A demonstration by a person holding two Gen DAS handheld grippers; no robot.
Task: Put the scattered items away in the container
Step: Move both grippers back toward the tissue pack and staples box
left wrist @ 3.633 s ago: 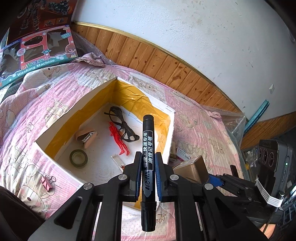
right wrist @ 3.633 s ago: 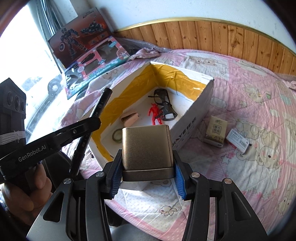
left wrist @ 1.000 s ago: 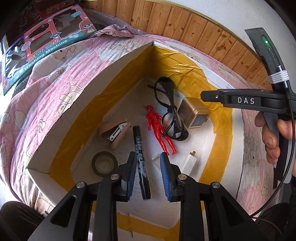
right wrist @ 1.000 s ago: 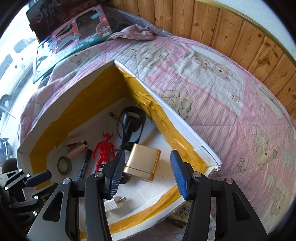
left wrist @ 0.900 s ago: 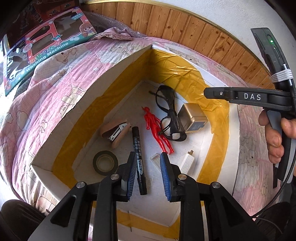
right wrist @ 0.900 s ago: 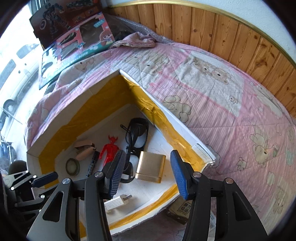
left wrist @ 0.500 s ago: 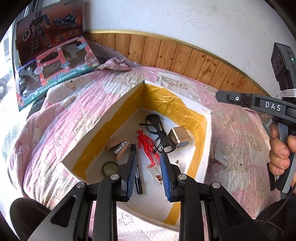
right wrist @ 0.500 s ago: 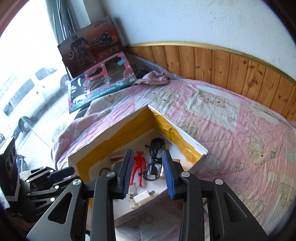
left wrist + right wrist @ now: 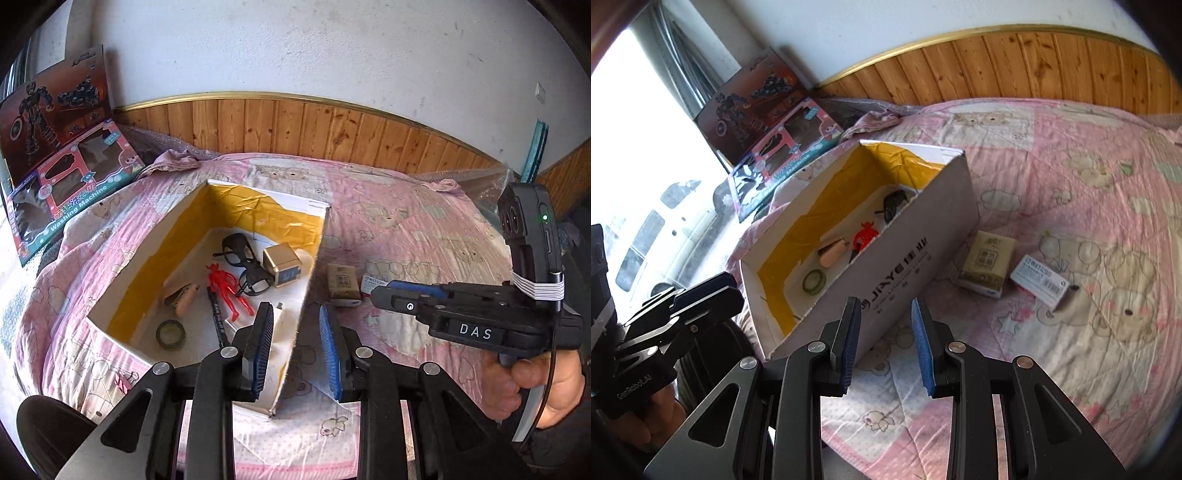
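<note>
Box [image 9: 155,240] on the bed, left of centre, already holds tape roll [image 9: 170,333], stapler [image 9: 181,297], marker [image 9: 218,317], red figure [image 9: 227,291], glasses [image 9: 243,264], gold box [image 9: 282,264]. My left tool [image 9: 295,343] and right tool [image 9: 886,341] both gape, empty. Still out, right of box: tissue pack [image 9: 988,266], small carton [image 9: 1039,280]. I'd say nearly done.

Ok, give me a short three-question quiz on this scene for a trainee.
1. True or false: the left gripper holds the marker.
2. How many items lie on the quilt outside the box?
A) none B) two C) four
3. Fill in: the roll of tape lies inside the ____.

Key: 1 false, both it and the right gripper are open and empty. 2 B, the tissue pack and the small carton. 3 box.
</note>
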